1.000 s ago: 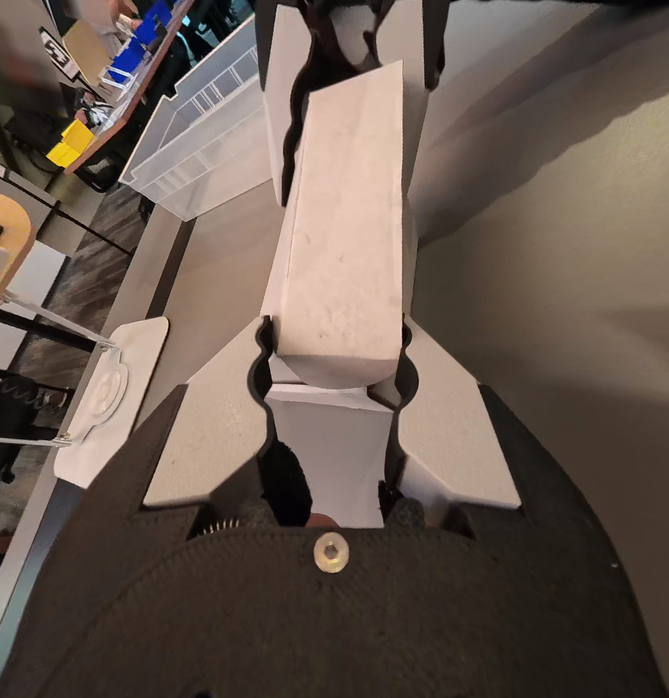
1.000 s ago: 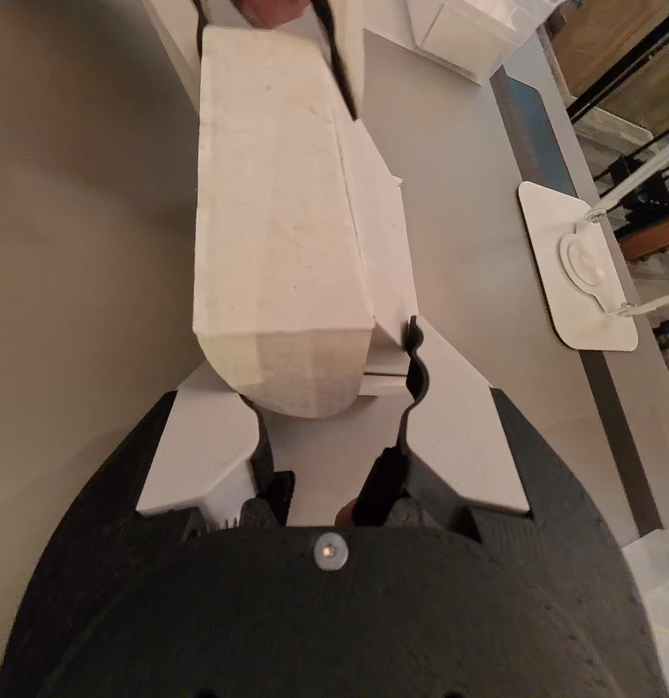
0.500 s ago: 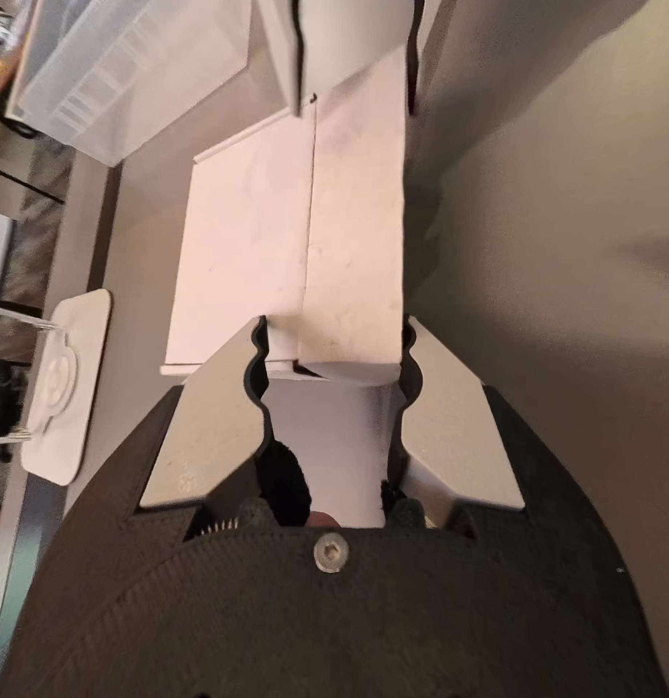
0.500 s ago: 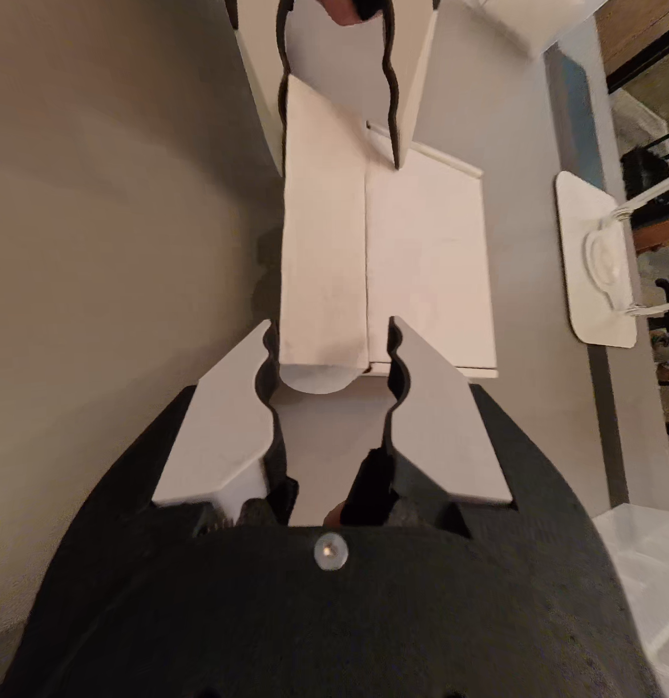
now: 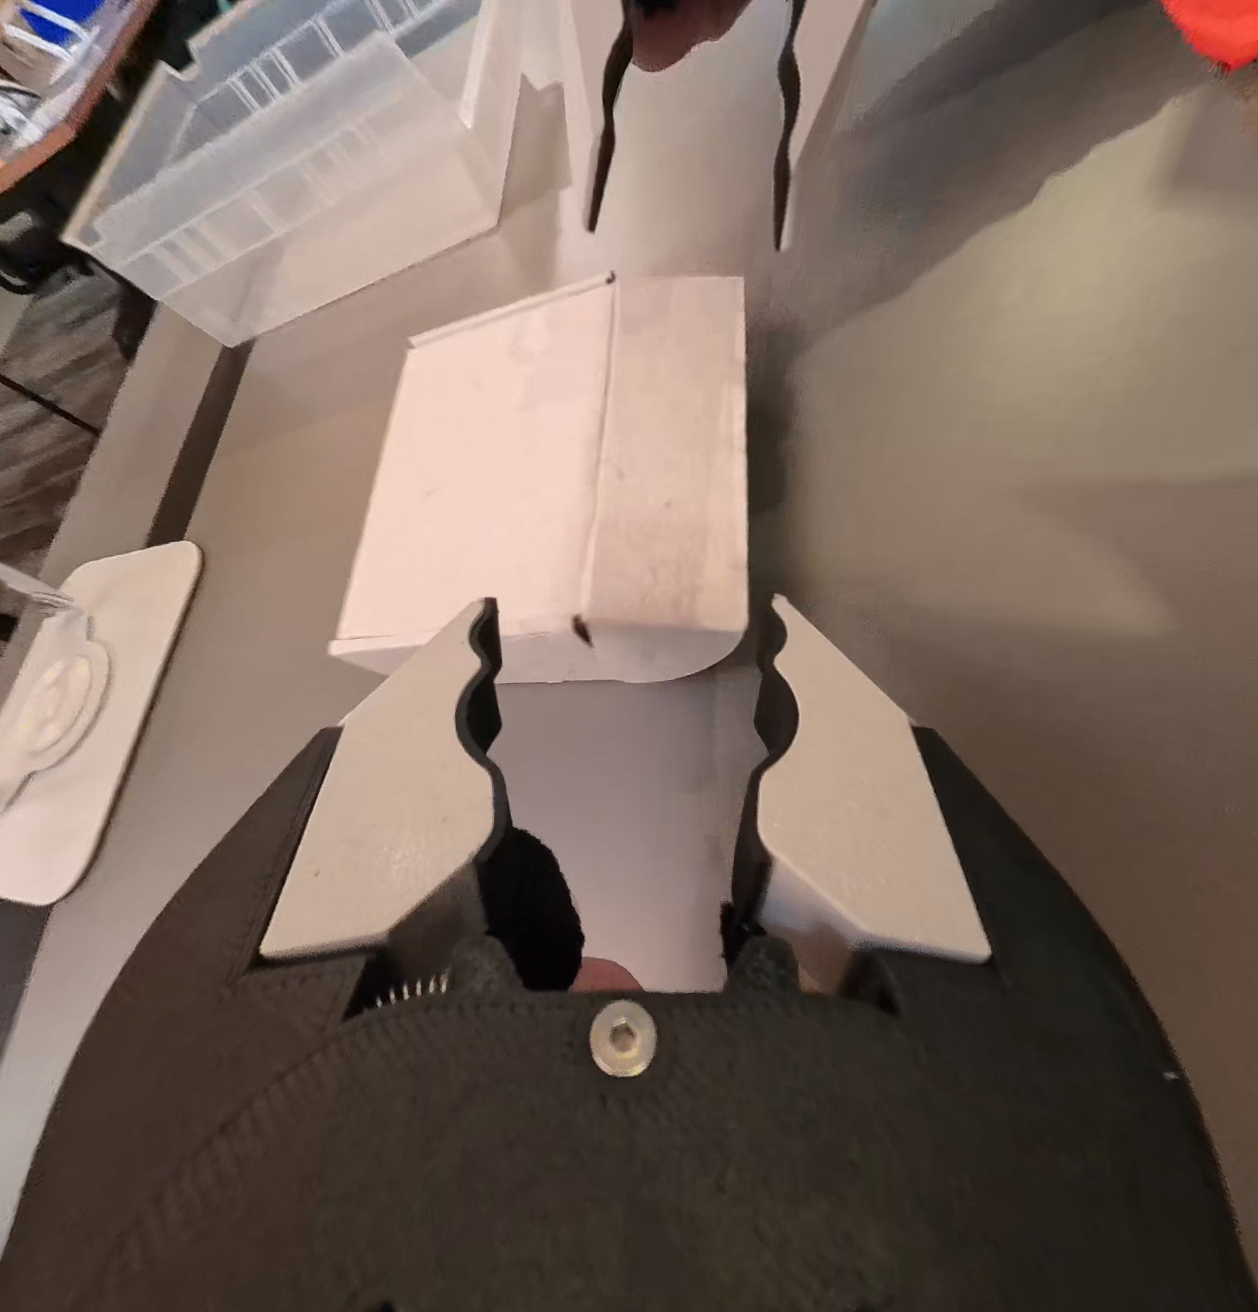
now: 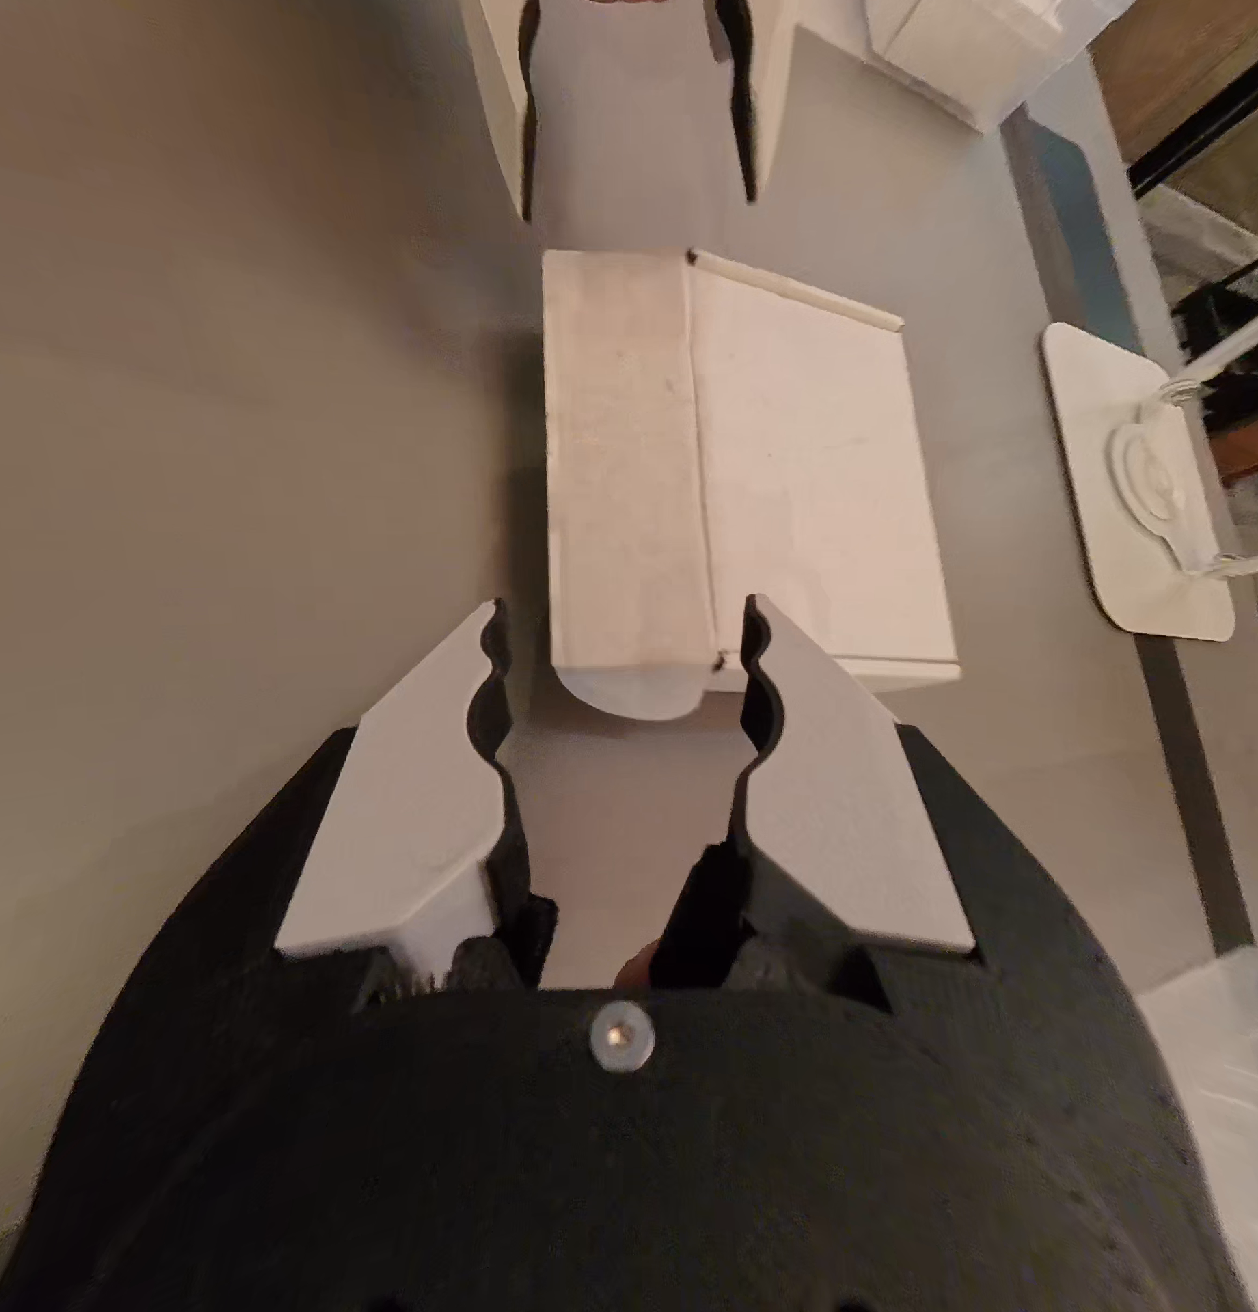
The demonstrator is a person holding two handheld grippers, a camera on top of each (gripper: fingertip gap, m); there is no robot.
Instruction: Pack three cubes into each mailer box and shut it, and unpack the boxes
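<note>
Closed mailer box [image 5: 555,468] at frame centre in the left wrist view, lying flat on the grey table [image 5: 1037,568], lid down and front flap folded over its right-hand part. One second ago both tools clasped the box by its ends, tilted up off the surface; half a second ago it was down flat with the fingers close around it. Now the left gripper [image 5: 629,625] has drawn back, jaws spread and holding nothing, its tips just short of the box's near end. The right gripper [image 6: 622,618] likewise stands parted and empty in its own view, with the box [image 6: 746,468] just beyond its tips. Each tool shows at the top of the other's frame, clear of the far end.

Upper left of the left view: a clear plastic bin [image 5: 278,184]. Lower left: a white pad [image 5: 79,717]. No cubes are visible; the box contents are hidden.

Reading: the release suggests this box is shut and set down, so that 1 pack-and-shut round appears complete. Whether it holds 3 cubes cannot be told.
</note>
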